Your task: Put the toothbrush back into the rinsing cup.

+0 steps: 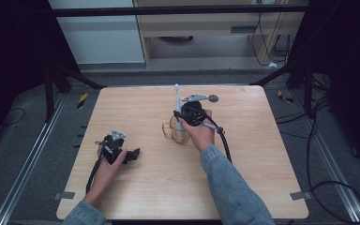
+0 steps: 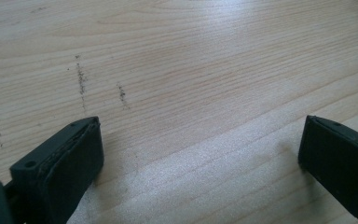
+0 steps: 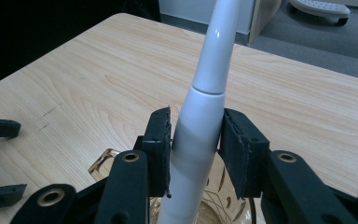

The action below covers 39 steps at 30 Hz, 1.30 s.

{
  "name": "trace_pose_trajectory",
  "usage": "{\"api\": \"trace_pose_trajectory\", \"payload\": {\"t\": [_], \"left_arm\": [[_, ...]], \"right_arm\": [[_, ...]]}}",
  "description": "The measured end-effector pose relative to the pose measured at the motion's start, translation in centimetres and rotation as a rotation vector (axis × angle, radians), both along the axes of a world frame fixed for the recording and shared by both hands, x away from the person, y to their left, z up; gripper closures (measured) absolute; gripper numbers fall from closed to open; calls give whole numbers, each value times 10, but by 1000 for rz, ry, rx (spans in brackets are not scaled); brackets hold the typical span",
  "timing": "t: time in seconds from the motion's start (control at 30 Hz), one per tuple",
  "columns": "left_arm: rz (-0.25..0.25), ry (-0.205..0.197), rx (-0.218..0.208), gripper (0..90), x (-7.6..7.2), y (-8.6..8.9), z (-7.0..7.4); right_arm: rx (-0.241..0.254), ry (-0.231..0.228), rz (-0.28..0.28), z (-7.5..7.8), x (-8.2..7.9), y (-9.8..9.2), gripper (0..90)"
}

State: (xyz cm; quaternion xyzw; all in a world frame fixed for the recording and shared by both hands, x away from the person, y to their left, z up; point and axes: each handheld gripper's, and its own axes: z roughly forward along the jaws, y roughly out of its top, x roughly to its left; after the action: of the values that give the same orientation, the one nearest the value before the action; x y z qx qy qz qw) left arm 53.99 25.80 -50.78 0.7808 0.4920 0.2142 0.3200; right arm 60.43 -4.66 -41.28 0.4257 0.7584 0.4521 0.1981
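Tongs in my right hand (image 3: 195,140) pinch a white electric toothbrush (image 3: 204,116) by its thick handle. Its long axis stands nearly upright, its base inside an amber glass cup (image 1: 173,131) at mid-desk (image 1: 122,108), its slim neck pointing up and away. My left tongs (image 2: 200,154) rest spread over bare wood.
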Motion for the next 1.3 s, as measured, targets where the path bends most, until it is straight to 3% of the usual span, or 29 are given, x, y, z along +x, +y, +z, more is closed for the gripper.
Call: {"api": "trace_pose_trajectory", "payload": {"t": [0.83, 1.3], "left_arm": [[0, 0, 0, 0, 0, 0, 0], [0, 0, 0, 0, 0, 0, 0]], "right_arm": [[-25, -27, 6, 10, -8, -3, 623], [-43, -42, 0, 16, -14, -10, 571]]}}
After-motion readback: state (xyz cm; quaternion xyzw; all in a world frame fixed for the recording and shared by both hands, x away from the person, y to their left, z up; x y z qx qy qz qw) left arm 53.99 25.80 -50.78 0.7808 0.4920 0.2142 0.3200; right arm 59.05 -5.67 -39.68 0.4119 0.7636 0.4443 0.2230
